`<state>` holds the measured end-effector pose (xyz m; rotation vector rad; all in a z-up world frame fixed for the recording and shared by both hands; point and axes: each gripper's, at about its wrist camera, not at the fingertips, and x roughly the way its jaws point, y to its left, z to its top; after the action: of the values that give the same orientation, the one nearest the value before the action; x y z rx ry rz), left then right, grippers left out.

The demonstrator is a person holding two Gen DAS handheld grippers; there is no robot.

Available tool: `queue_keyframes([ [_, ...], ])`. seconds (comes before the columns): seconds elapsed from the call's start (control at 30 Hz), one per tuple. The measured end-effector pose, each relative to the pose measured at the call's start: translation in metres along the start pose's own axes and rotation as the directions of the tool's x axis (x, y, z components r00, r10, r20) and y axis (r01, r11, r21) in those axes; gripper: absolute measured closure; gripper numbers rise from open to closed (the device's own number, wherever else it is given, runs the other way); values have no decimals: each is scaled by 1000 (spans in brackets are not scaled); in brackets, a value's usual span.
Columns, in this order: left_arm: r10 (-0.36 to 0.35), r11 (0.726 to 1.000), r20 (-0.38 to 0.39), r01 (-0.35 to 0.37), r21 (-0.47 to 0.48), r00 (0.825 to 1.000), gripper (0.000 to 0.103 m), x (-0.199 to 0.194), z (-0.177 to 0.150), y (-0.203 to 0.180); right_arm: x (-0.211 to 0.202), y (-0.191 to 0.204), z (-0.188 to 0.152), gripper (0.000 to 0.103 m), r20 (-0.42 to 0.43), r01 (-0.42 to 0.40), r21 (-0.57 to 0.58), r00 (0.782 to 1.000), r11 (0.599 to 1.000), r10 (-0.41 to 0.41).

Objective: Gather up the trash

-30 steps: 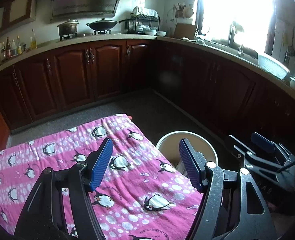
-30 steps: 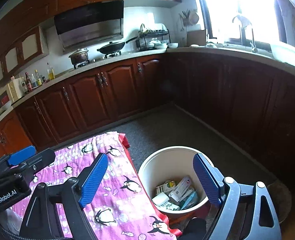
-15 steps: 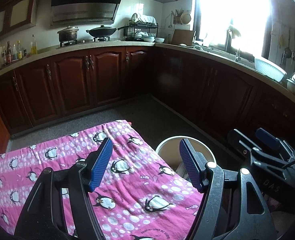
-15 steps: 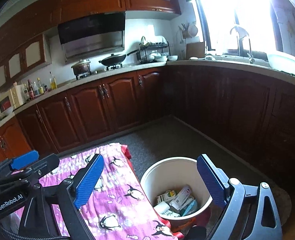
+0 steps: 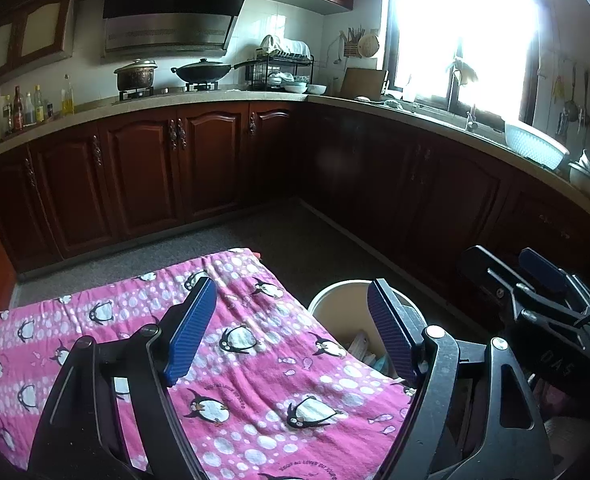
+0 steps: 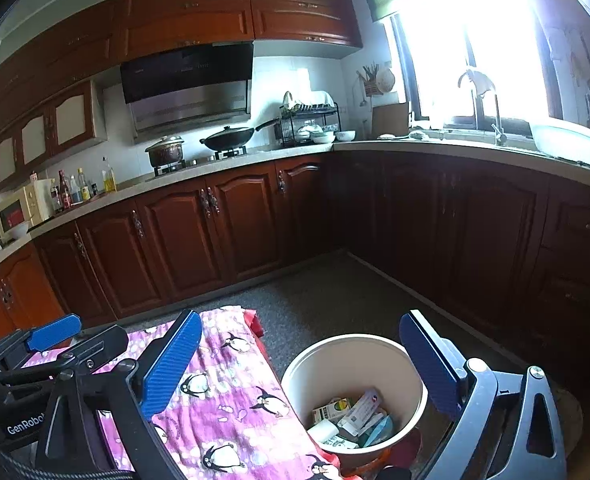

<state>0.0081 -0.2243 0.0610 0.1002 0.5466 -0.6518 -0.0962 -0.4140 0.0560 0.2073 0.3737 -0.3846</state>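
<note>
A cream bucket stands on the floor beside a table under a pink penguin cloth. In it lie trash cartons and packets. My right gripper hovers above the bucket, its jaws opening wide with nothing between them. My left gripper hangs over the cloth near its right edge, its jaws also opening and empty. The bucket shows partly behind its right finger. Each gripper appears in the other's view: the right gripper and the left gripper.
Dark wooden cabinets run along the back and right under a pale counter. On it stand a pot, a wok, a dish rack, bottles and a white basin. Grey floor lies between table and cabinets.
Both views have tilted upward a little. The right jaws have spread wider over the bucket, and the left jaws have widened slightly. Nothing was picked up.
</note>
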Motion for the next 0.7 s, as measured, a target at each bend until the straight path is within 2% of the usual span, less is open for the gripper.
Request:
queue_keyframes([
  [0.23,7,1000,-3,-7,-6,1000,25,3,-3,3,-5,-2,1,3,29,16,6,999,1000,-16],
  [0.7,17,1000,-12,-17,-1,1000,25,8,-6,5,-3,-5,1,3,27,30,8,999,1000,-30],
])
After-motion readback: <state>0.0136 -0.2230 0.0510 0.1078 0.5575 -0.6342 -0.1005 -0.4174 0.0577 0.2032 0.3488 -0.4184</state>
